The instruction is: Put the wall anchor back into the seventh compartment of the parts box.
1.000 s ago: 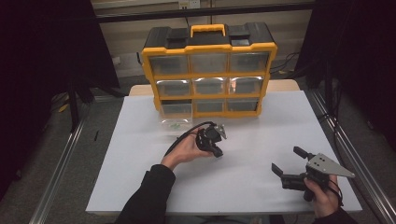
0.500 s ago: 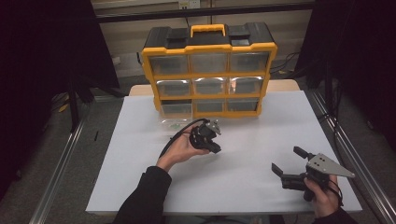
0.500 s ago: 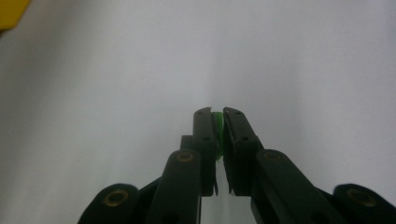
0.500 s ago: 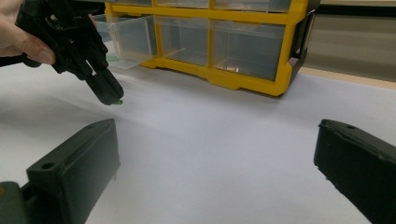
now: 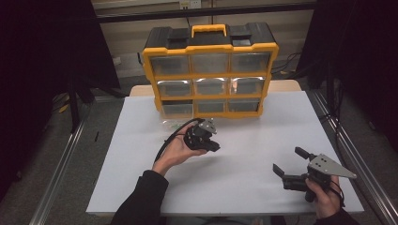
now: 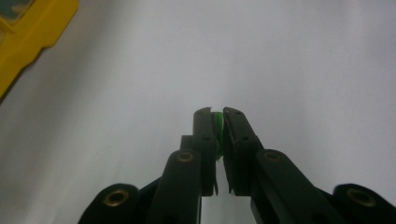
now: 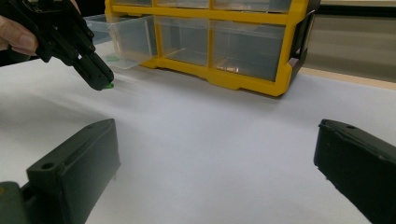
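One thin green piece (image 6: 218, 133) (edge-on, tool-pinched)

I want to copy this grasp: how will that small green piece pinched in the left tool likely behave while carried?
The green piece looks thin and small between the left tool jaws, so probably very light. It keeps a flat edge under the pinch, so likely fairly stiff. Little of it pokes out, so it might slip if the grip eases.
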Available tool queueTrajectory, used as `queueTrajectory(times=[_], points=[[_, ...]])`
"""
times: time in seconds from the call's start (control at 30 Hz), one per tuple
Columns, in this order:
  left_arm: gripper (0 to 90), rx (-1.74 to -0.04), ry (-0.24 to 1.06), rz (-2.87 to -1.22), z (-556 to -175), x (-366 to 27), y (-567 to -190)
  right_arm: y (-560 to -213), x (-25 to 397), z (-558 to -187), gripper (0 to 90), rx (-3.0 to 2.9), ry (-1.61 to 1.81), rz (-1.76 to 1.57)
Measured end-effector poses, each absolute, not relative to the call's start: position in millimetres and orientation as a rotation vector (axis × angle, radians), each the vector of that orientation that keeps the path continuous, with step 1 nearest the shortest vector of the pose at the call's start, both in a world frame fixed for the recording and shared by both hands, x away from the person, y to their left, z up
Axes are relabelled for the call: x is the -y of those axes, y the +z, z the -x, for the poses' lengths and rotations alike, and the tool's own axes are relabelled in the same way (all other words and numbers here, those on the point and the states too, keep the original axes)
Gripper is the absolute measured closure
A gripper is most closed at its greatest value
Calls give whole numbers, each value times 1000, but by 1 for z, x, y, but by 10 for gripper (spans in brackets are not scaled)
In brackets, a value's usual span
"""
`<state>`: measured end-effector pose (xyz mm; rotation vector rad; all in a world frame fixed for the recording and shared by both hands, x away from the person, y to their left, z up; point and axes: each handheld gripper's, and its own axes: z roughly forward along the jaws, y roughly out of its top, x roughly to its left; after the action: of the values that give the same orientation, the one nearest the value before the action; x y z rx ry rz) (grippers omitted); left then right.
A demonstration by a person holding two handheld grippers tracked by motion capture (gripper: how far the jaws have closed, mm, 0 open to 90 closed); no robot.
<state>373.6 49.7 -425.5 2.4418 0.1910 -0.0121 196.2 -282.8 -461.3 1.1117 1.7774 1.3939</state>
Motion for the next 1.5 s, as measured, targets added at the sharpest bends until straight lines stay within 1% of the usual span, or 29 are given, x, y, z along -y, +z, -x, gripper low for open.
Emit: queueTrajectory(times=[0.03, 0.07, 0.1, 0.2, 0.23, 0.27, 0.3, 0.53, 0.87, 1.17, 1.5], points=[[844, -204, 12, -2417, -373, -50, -427, -462, 283, -196, 0, -1772, 1395, -1112], [844, -203, 0, -2415, -373, -52, -425, -462, 283, -196, 0, -1772, 1394, -1112], [844, -215, 21, -2387, -372, -53, -426, -462, 283, -196, 0, -1772, 1394, -1112], [844, -220, 33, -2379, -372, -58, -424, -462, 283, -197, 0, -1771, 1398, -1110], [844, -210, -3, -2393, -373, -61, -422, -462, 283, -197, 0, -1773, 1395, -1110], [844, -227, 34, -2370, -371, -62, -424, -461, 283, -196, 0, -1777, 1395, -1110], [844, -231, 35, -2364, -371, -63, -423, -461, 283, -196, 0, -1777, 1396, -1108], [844, -266, 43, -2309, -374, -77, -410, -461, 283, -196, 0, -1776, 1395, -1107], [845, -322, 92, -2224, -375, -95, -396, -461, 282, -196, 0, -1768, 1395, -1108], [846, -330, 96, -2202, -375, -105, -388, -461, 283, -195, 0, -1766, 1393, -1108], [846, -349, 138, -2177, -377, -119, -379, -461, 284, -195, 0, -1768, 1396, -1114]])
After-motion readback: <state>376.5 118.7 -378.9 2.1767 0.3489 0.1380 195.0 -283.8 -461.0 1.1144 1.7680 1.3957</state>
